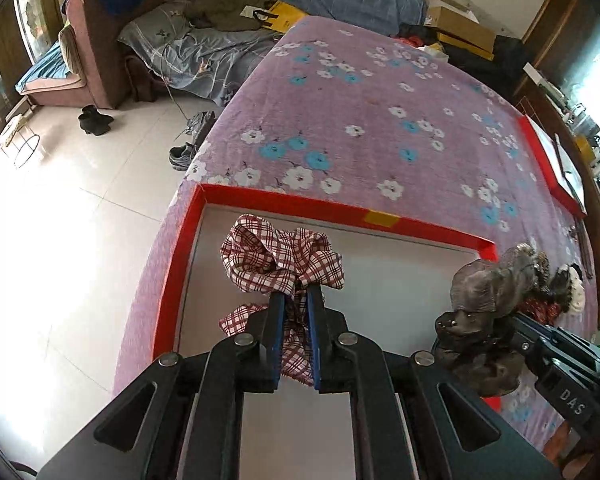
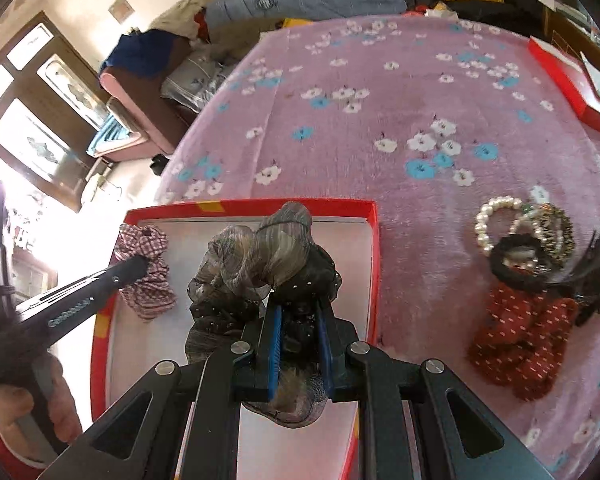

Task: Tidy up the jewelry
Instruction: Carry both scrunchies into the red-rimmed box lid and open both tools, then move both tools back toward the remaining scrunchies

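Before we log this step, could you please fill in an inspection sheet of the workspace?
Surface: pink floral blanket over the bed.
Job's things: red tray; plaid scrunchie; grey-black scrunchie; pearl bracelet, red dotted scrunchie and black hair tie piled on the blanket.
Clutter: second red box at the far edge.
Grippers: left gripper shut on plaid scrunchie; right gripper shut on grey-black scrunchie, both over the tray.
Cables: nothing seen.
Surroundings: sofa, shoes on tiled floor.
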A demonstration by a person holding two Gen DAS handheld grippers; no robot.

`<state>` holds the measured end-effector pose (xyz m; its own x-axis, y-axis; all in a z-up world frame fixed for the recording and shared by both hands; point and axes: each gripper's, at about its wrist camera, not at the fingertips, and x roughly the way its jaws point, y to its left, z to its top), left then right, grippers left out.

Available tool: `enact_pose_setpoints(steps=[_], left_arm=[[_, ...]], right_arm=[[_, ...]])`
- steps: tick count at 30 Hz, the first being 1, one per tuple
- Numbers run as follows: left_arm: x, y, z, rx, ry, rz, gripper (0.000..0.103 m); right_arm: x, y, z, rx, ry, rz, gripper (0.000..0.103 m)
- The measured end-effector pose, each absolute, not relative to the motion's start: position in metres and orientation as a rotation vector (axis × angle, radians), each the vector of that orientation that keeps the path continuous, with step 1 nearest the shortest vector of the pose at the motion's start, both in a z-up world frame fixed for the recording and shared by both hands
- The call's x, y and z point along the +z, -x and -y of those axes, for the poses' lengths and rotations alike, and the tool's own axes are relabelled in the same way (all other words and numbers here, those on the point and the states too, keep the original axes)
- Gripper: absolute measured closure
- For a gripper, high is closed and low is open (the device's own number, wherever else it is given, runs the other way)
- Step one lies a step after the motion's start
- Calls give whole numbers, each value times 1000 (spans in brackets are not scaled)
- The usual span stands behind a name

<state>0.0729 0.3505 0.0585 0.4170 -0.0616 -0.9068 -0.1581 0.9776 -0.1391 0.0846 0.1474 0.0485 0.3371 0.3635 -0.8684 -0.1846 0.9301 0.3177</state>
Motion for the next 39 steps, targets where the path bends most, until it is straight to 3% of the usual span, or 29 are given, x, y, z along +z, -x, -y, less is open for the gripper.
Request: enact_pose_setpoints(steps=[4,7,9,13,15,24,30,31,34,39], left_arm=[[57,-79,-356,66,221,-1132,86],[61,-79,-357,66,228,-1119,75],[64,-78,-357,69,221,-1108,66],[75,-73,-357,60,231,-1090,62],[81,-68,-356,58,237,-1073,55],[106,-39,-352,104,227,-1033,54],[118,5,-345,140,344,-1047,51],[119,12,-343,129,374,-1046,49],[118,28,-332,128,387,-1046,47],[119,38,-311,151,262,-1034,47]], right_arm=[[41,-93,-151,346,-187,-1196,83],[38,-99,-155,339,-176,-1197,79],[37,-102,-157,325,-158,-1191,63],[44,-103,-158,329,-148,-1172,51],[49,-102,-157,332,-142,-1153,39],[72,-66,-127,312,-102,-1121,38],[52,-10,-101,269,-133,-1211,38],[47,-3,-100,268,-135,-1229,38],[35,15,-103,279,-113,-1266,72],[32,27,-114,326,-81,-1271,96]])
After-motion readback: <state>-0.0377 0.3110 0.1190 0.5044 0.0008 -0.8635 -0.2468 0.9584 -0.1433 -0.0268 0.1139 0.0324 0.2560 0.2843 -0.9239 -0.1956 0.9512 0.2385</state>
